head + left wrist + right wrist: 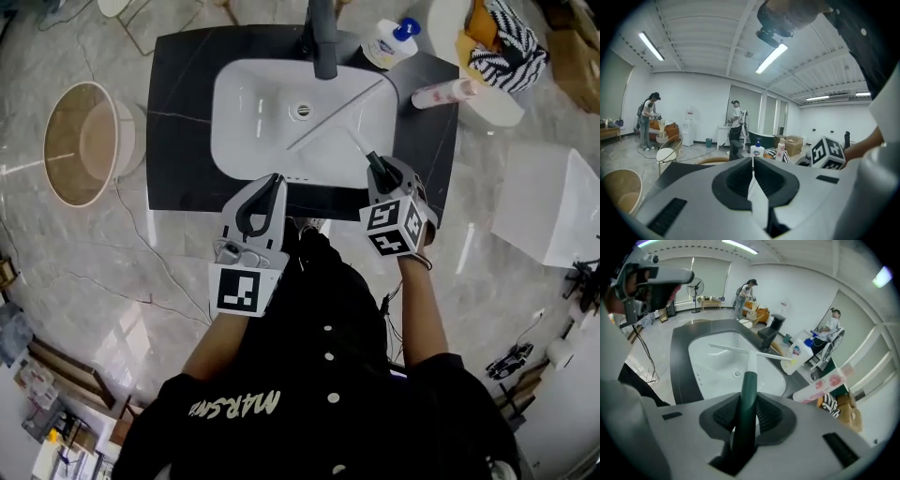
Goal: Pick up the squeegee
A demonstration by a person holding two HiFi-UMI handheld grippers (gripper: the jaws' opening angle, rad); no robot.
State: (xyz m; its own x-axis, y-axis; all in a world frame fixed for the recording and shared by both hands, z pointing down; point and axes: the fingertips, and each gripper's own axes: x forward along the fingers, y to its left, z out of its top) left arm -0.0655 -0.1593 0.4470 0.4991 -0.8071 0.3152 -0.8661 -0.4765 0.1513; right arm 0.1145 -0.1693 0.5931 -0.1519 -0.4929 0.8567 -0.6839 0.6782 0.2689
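Observation:
The squeegee (359, 143) has a dark green handle, a white neck and a long white blade, and hangs above the white sink basin (244, 103). My right gripper (378, 172) is shut on the green handle, at the basin's front right. In the right gripper view the squeegee handle (746, 401) runs up between the ribbed pads (768, 416), and the blade lies crosswise over the bowl. My left gripper (273, 184) is at the basin's front edge, shut on nothing. In the left gripper view my left gripper (752, 162) points out across the room, its pads closed together.
A black faucet (323, 37) stands at the back of the dark counter (178, 112). A soap bottle (389, 42) and a pink bottle (445, 94) lie at the back right. A round wire basket (80, 141) stands to the left, a white box (548, 206) to the right.

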